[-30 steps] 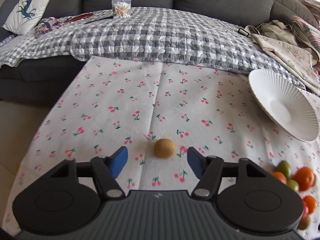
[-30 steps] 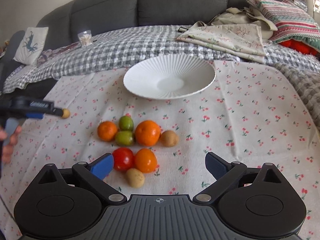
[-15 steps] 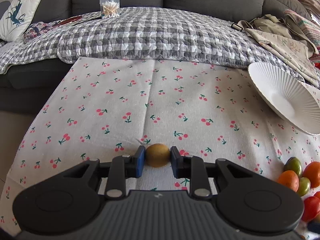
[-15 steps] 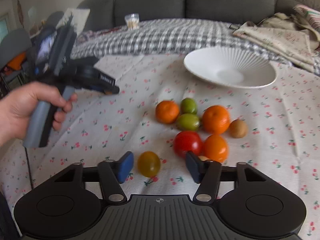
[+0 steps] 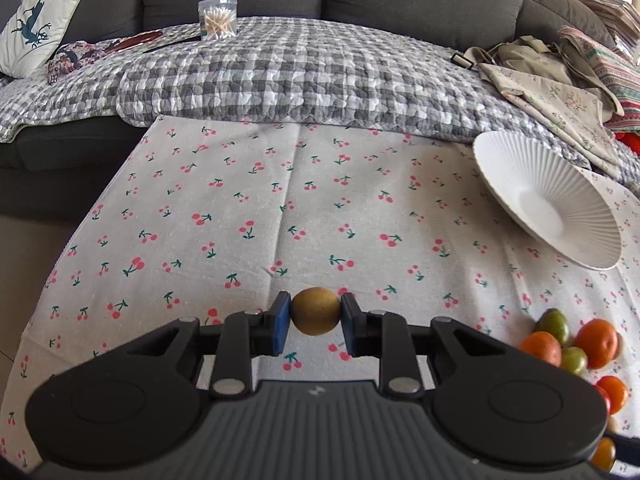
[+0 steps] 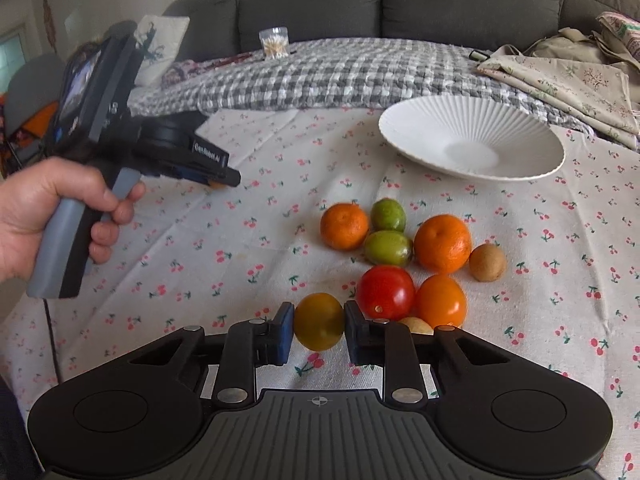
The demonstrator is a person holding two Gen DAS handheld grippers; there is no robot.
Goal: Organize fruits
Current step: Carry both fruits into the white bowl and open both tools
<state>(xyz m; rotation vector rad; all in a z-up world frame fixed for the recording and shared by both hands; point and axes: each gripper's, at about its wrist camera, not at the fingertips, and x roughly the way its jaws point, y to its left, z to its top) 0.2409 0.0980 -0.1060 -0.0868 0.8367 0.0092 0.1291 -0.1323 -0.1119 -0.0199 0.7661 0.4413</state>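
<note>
Both grippers are now gripping fruit, the left gripper (image 5: 315, 312) clamping a brown fruit (image 5: 315, 311) and the right gripper (image 6: 319, 322), jaws just closing, pinching a yellow tomato (image 6: 319, 321), so both are looking ready for lifting to the white dish (image 6: 472, 142)

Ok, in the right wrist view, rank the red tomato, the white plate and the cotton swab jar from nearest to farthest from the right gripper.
1. Red tomato: just right of the right gripper, which is shut on a yellowish tomato.
2. White plate: farther back on the cloth, to the right.
3. Cotton swab jar: farthest, on the checked blanket at the sofa, slightly left.
</note>
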